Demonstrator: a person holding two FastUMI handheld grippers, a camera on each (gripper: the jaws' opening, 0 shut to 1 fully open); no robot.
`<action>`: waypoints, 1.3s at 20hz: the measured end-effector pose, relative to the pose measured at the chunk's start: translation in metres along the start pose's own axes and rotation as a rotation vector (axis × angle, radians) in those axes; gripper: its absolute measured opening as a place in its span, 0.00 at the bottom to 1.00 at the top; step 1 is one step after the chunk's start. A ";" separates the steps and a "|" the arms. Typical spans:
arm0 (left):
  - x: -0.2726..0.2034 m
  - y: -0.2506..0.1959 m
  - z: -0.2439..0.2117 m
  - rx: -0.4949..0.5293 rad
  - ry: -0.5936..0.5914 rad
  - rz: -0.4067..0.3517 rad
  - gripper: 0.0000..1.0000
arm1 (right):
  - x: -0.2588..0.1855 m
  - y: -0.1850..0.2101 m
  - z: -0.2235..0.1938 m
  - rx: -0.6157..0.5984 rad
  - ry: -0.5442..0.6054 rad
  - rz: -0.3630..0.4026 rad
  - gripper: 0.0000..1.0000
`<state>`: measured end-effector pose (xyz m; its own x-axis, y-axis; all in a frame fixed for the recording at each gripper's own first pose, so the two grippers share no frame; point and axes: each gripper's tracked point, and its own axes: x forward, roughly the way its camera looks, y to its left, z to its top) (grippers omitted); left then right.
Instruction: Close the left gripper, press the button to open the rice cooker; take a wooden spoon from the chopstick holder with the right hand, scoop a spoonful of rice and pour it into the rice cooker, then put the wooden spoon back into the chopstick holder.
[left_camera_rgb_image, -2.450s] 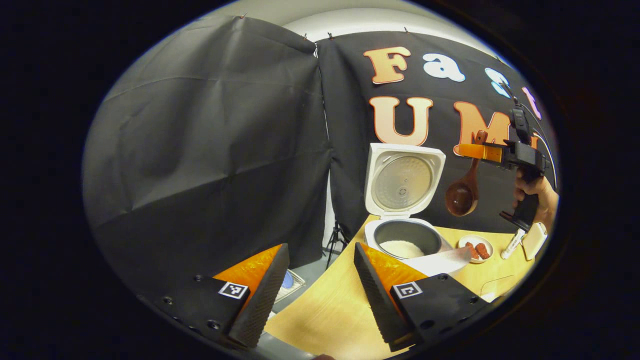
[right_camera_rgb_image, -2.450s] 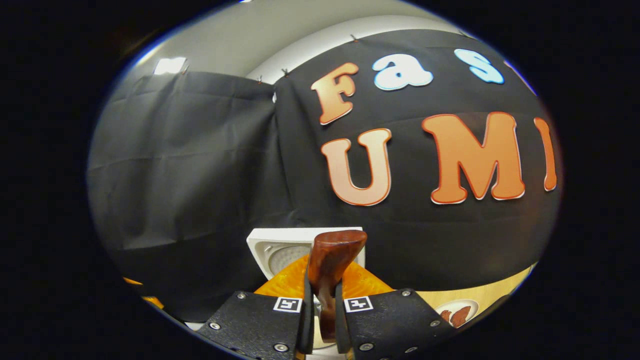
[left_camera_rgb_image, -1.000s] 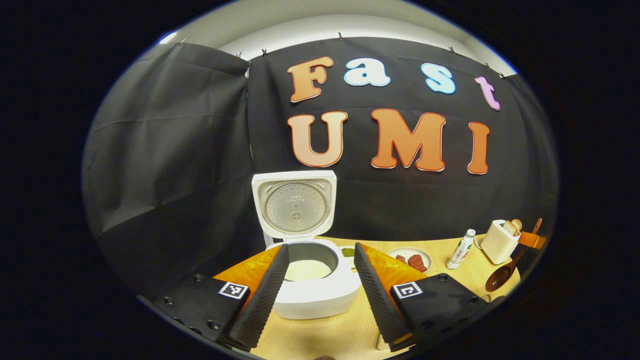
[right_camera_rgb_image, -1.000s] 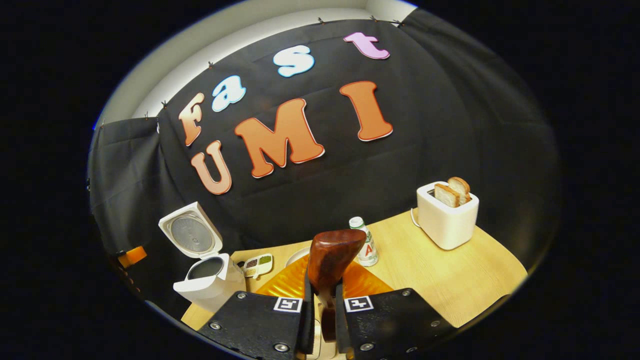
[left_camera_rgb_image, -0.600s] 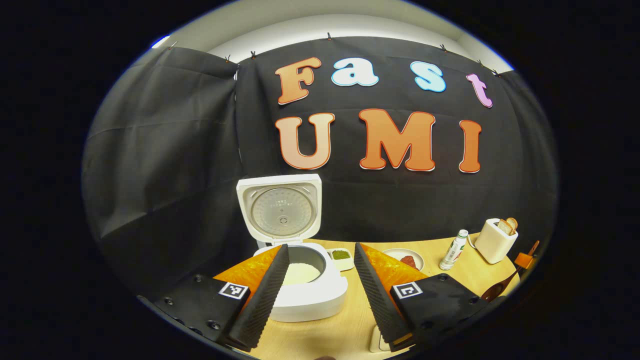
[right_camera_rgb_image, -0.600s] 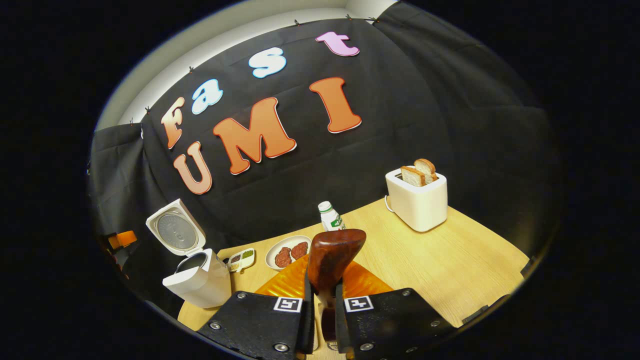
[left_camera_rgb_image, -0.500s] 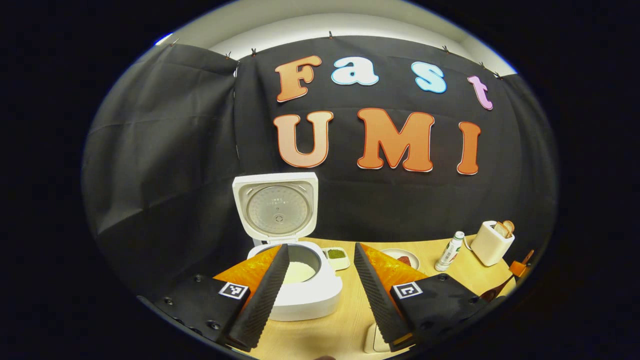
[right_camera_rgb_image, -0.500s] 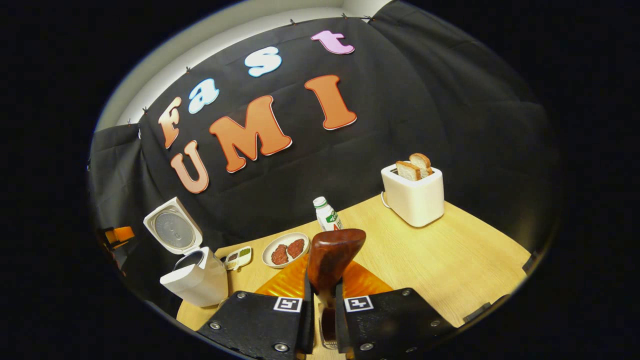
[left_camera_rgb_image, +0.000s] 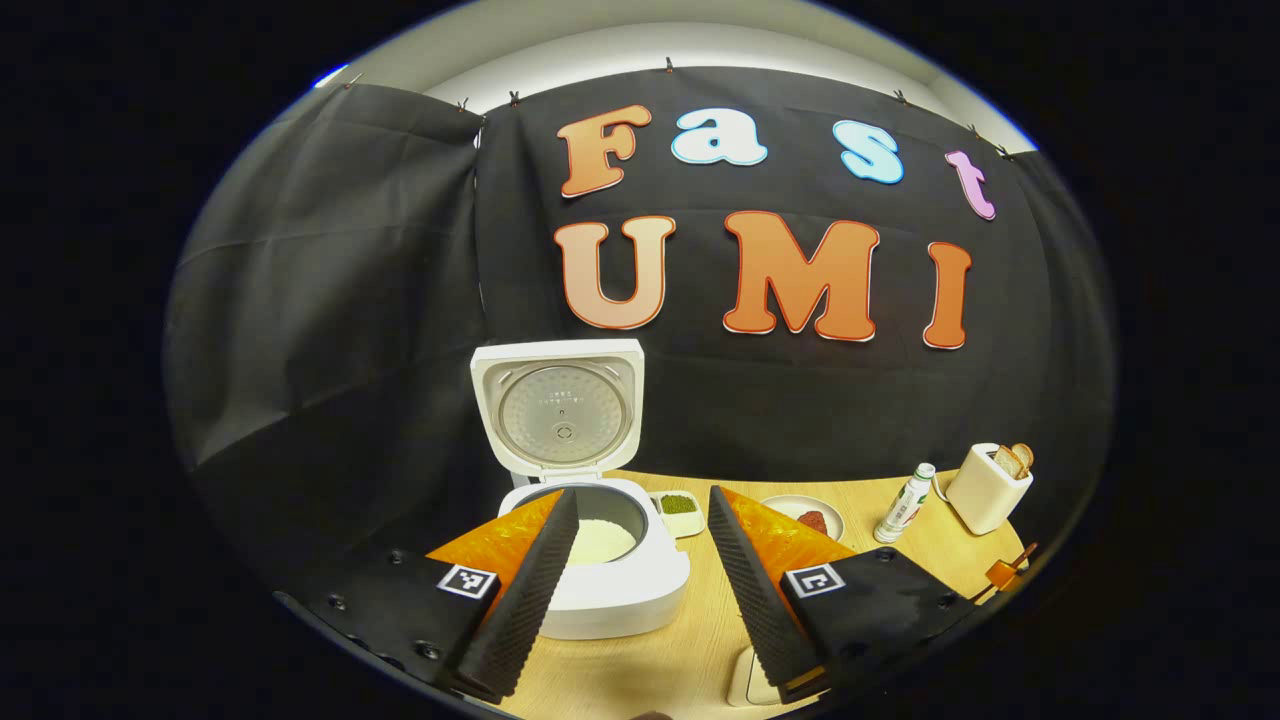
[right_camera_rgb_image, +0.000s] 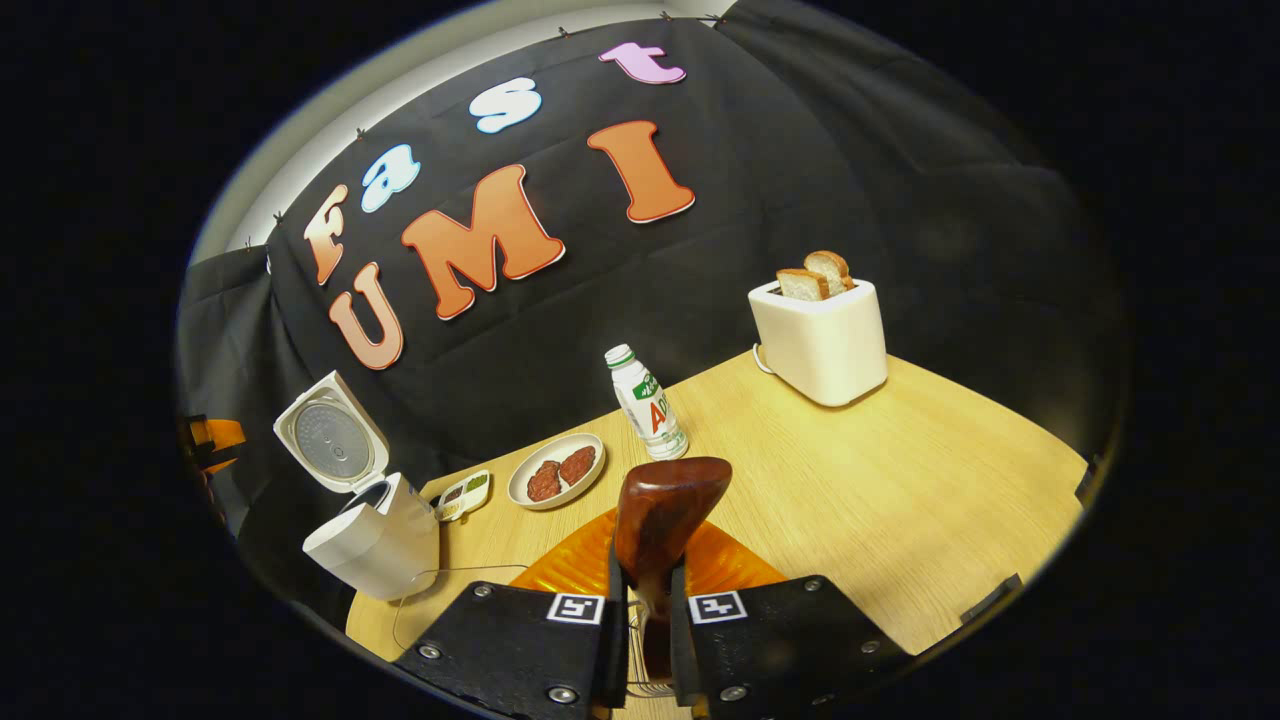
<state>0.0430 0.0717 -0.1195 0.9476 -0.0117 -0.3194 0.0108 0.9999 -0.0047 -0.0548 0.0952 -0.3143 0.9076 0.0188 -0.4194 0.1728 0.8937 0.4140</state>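
The white rice cooker (left_camera_rgb_image: 600, 590) stands open, its lid (left_camera_rgb_image: 560, 410) upright and white rice (left_camera_rgb_image: 598, 540) in the pot. My left gripper (left_camera_rgb_image: 641, 492) hangs open in front of it, and the pot shows between its fingers. My right gripper (right_camera_rgb_image: 645, 585) is shut on the handle of the brown wooden spoon (right_camera_rgb_image: 662, 520), whose end sticks up between the fingers. Its bowl is hidden below. Thin metal wires (right_camera_rgb_image: 630, 682) show just under those fingers. In the right gripper view the cooker (right_camera_rgb_image: 375, 540) sits far to the left.
On the wooden table (right_camera_rgb_image: 900, 480) stand a white toaster (right_camera_rgb_image: 822, 335) with two bread slices, a small bottle (right_camera_rgb_image: 648, 403), a plate (right_camera_rgb_image: 580, 448) of reddish pieces and a little divided dish (right_camera_rgb_image: 462, 495). A thin cable (right_camera_rgb_image: 450, 572) runs beside the cooker.
My right gripper has carried the spoon away from the cooker, rightward and down over the table near me. My left gripper has turned to face the cooker and stayed open.
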 end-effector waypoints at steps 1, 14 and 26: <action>0.000 0.000 -0.001 -0.018 0.012 -0.010 0.90 | 0.002 -0.001 -0.005 -0.003 0.005 -0.001 0.17; 0.049 0.040 0.041 0.014 -0.012 0.020 0.89 | -0.002 -0.036 -0.015 0.035 0.047 -0.108 0.46; 0.164 0.088 0.136 -0.024 -0.048 0.064 0.98 | -0.069 -0.023 0.084 -0.154 -0.109 -0.214 0.93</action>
<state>0.2430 0.1580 -0.0433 0.9603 0.0530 -0.2737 -0.0577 0.9983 -0.0090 -0.0898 0.0355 -0.2274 0.8939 -0.2186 -0.3913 0.3124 0.9299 0.1942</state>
